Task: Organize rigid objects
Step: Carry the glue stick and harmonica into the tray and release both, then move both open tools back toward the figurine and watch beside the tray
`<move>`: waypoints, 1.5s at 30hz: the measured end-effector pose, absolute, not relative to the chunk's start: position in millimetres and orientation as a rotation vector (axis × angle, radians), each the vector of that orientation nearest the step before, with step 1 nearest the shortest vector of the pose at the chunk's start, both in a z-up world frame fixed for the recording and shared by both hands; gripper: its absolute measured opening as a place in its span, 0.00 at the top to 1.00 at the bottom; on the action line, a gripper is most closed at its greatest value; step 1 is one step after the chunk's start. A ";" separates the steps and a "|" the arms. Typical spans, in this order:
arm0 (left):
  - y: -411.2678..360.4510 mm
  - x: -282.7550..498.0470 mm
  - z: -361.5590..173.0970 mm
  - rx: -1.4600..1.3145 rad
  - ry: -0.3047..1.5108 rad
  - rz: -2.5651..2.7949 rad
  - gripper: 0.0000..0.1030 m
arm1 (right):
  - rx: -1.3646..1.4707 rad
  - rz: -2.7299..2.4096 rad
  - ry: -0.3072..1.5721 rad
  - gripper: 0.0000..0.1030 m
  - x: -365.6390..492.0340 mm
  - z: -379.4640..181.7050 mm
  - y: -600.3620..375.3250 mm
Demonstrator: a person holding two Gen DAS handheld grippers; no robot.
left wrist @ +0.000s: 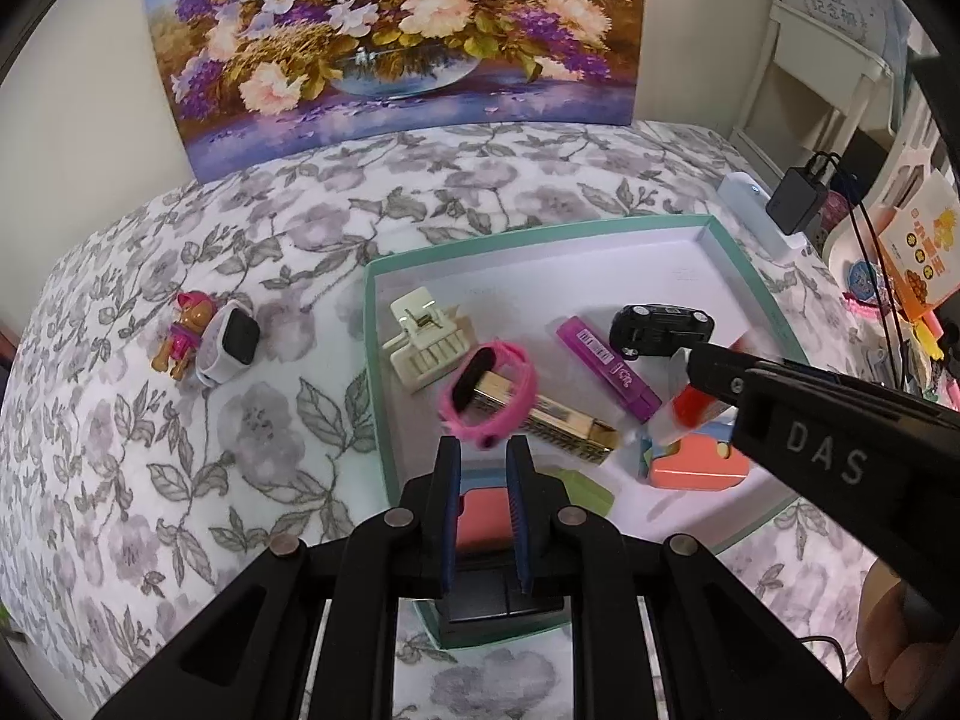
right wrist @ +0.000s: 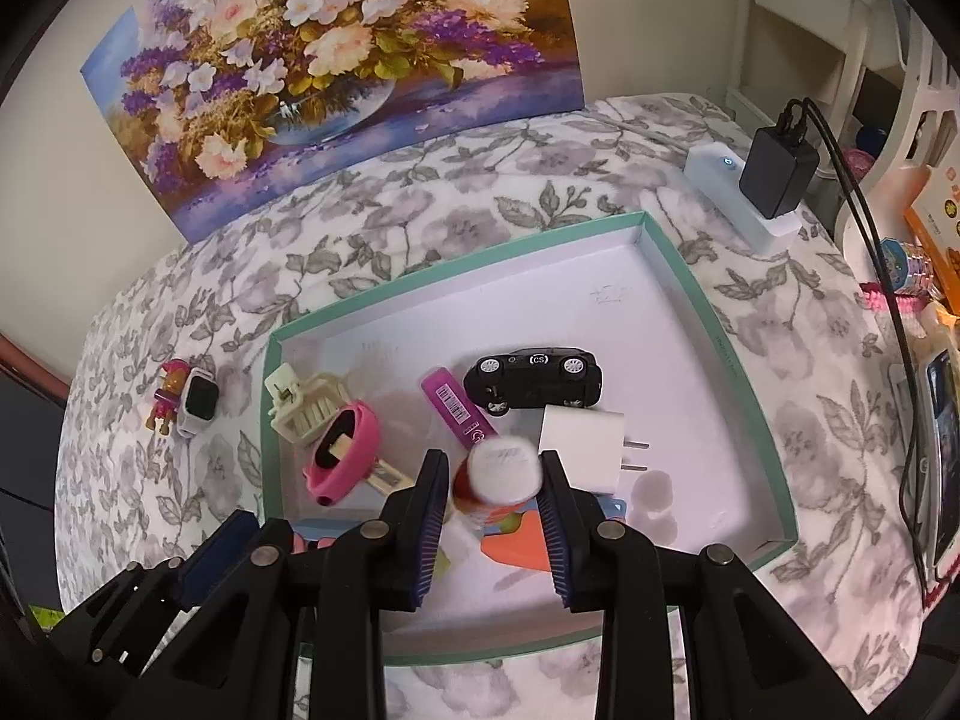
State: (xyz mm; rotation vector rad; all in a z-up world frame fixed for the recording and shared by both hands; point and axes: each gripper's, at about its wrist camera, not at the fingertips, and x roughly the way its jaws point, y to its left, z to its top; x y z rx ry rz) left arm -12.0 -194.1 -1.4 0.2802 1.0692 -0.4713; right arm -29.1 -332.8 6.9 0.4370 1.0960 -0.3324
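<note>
Jaws on my left gripper (left wrist: 483,450) sit nearly closed, pinching the strap of a pink watch (left wrist: 489,393) above the teal-rimmed box (right wrist: 690,276). My right gripper (right wrist: 493,483) is partly parted around a red bottle with a white cap (right wrist: 501,471); I cannot tell whether the pads press it. Outside the box, a toy pup (left wrist: 183,333) and white smartwatch (left wrist: 231,342) lie on the floral cloth (left wrist: 180,480).

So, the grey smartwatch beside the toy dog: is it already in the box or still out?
Out. The grey smartwatch lies on the floral cloth left of the green-rimmed box, beside the toy dog.
</note>
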 end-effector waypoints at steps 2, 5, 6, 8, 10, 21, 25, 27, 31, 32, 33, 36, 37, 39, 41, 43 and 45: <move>-190.9 -8.5 -2.8 0.271 1.082 -0.459 0.85 | 0.441 -0.335 1.093 0.68 -29.4 7.2 -333.2; -183.6 -2.5 -3.4 0.257 1.093 -0.435 0.84 | 0.444 -0.338 1.094 0.68 -28.9 6.4 -333.5; -180.9 -0.6 -3.3 0.251 1.096 -0.425 0.84 | 0.446 -0.340 1.095 0.68 -28.9 5.8 -333.5; -174.4 4.3 -4.1 0.235 1.107 -0.408 0.83 | 0.445 -0.341 1.099 0.68 -28.6 5.0 -333.2; -167.3 9.8 -6.0 0.216 1.123 -0.386 0.79 | 0.438 -0.341 1.104 0.68 -27.8 4.2 -331.5; -129.6 35.0 -19.0 0.160 1.181 -0.262 0.52 | 0.368 -0.333 1.130 0.42 -19.7 -1.9 -314.4; -116.1 43.5 -20.5 0.138 1.182 -0.223 0.38 | 0.338 -0.324 1.139 0.32 -15.1 -4.8 -306.1; -108.6 48.5 -21.4 0.126 1.183 -0.203 0.33 | 0.326 -0.321 1.144 0.28 -13.0 -6.9 -302.0; -95.3 57.9 -22.7 0.108 1.181 -0.169 0.30 | 0.312 -0.311 1.148 0.21 -9.8 -10.4 -295.5; -91.1 60.4 -22.9 0.098 1.181 -0.161 0.29 | 0.309 -0.309 1.141 0.19 -9.0 -10.6 -294.0; -86.9 62.7 -23.2 0.088 1.181 -0.153 0.23 | 0.306 -0.308 1.135 0.18 -8.6 -10.5 -292.2; -74.6 70.2 -23.4 0.064 1.177 -0.128 0.16 | 0.290 -0.295 1.128 0.16 -5.0 -10.7 -286.4; -70.9 72.8 -23.2 0.059 1.175 -0.120 0.16 | 0.282 -0.293 1.123 0.14 -3.7 -10.7 -284.2; -61.4 79.4 -22.8 0.046 1.168 -0.097 0.14 | 0.270 -0.290 1.118 0.08 -0.7 -10.8 -280.0; -52.4 84.5 -21.9 0.029 1.159 -0.075 0.09 | 0.253 -0.287 1.111 0.00 2.8 -10.7 -274.9; -44.0 89.5 -20.4 0.013 1.149 -0.056 0.08 | 0.235 -0.285 1.104 0.00 6.1 -10.0 -270.3; -36.2 94.7 -18.3 0.003 1.138 -0.039 0.08 | 0.213 -0.283 1.096 0.00 9.8 -8.7 -265.2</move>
